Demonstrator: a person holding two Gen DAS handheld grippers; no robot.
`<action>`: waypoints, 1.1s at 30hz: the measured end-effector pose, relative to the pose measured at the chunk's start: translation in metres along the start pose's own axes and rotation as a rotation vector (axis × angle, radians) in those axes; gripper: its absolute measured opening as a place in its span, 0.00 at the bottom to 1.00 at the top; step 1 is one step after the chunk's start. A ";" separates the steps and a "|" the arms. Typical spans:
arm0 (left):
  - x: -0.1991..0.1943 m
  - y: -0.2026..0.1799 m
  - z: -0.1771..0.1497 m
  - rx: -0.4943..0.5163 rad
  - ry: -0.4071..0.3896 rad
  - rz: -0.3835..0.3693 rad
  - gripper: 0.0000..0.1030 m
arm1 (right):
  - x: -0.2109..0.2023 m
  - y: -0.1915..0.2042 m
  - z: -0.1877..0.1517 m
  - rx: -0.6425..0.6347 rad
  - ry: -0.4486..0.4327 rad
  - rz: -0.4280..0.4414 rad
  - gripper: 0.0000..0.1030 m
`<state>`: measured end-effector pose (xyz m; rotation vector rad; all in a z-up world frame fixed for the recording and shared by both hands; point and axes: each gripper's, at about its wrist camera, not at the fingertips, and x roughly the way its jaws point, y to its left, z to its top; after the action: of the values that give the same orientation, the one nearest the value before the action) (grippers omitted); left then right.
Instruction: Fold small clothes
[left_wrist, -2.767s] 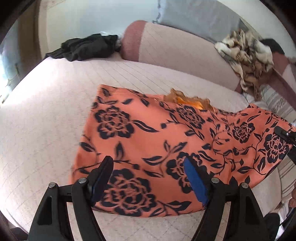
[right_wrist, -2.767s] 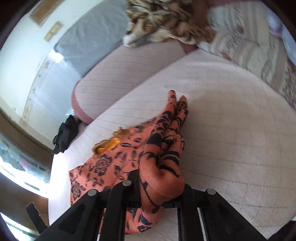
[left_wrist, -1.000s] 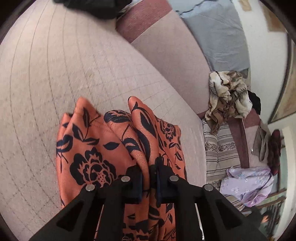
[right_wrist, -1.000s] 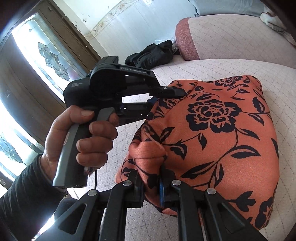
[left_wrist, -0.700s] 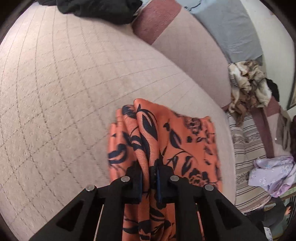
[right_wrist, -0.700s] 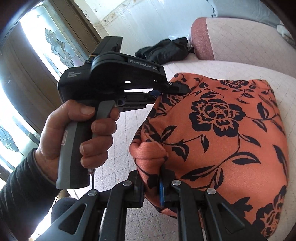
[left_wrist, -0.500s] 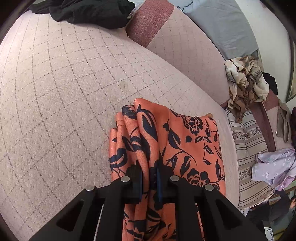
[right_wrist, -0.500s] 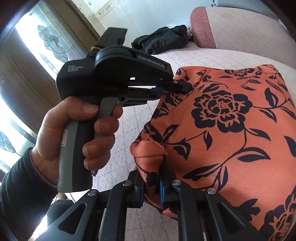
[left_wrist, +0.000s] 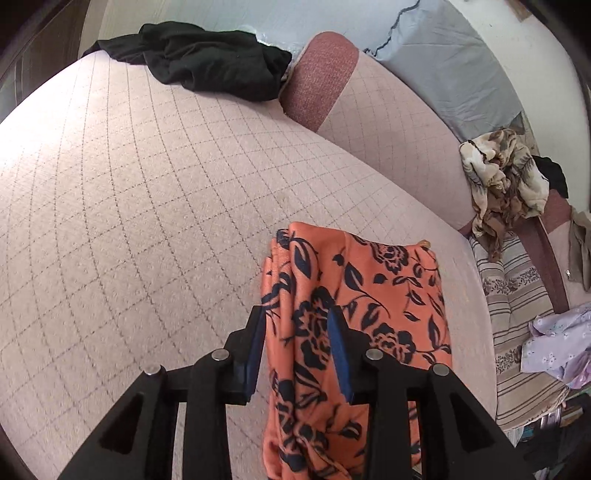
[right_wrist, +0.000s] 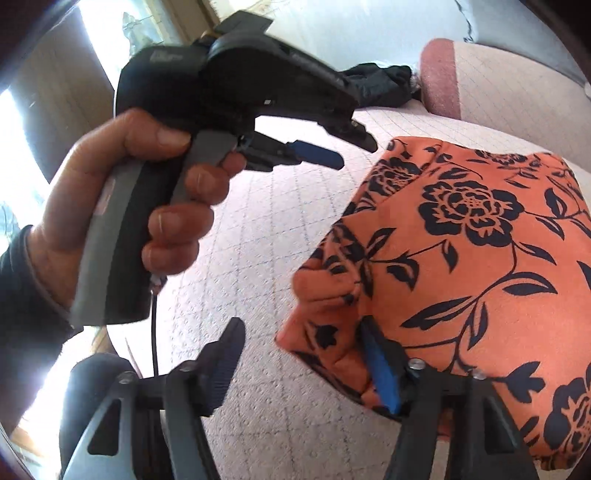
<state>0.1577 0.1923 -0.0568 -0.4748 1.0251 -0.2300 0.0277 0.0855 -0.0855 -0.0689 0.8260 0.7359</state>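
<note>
The orange cloth with dark flowers (left_wrist: 373, 295) lies folded on the pink quilted sofa seat (left_wrist: 147, 206). My left gripper (left_wrist: 297, 325) hangs over its near left edge with its jaws opening; the fabric shows in the gap, and neither pad presses it. In the right wrist view a hand holds the left gripper (right_wrist: 351, 147) just left of the cloth (right_wrist: 480, 258), apart from it. The jaws of my right gripper (right_wrist: 299, 343) are opening wide. The bunched corner of the cloth sits between them and leans on the right finger's blue pad (right_wrist: 380, 373).
A black garment (left_wrist: 207, 59) lies at the seat's far end beside a pink bolster (left_wrist: 321, 74). A brown patterned cloth (left_wrist: 506, 177), a striped cushion (left_wrist: 517, 295) and a lilac garment (left_wrist: 557, 339) are on the right. A grey pillow (left_wrist: 454, 66) leans behind.
Both grippers were shut on the cloth's folded edge; now both sets of jaws have parted and let it go. The left gripper has drawn away to the left of the cloth.
</note>
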 end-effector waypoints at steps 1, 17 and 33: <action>-0.007 -0.006 -0.006 0.020 0.000 -0.025 0.34 | -0.002 0.006 -0.004 -0.028 -0.001 -0.018 0.69; -0.012 -0.007 -0.073 0.031 0.057 0.137 0.43 | -0.147 -0.127 -0.094 0.452 -0.103 0.017 0.71; 0.027 -0.018 -0.072 0.095 0.035 0.280 0.51 | -0.078 -0.239 -0.045 0.869 0.007 0.244 0.35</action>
<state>0.1098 0.1457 -0.0998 -0.2374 1.0965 -0.0366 0.1118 -0.1534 -0.1144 0.8188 1.1124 0.5491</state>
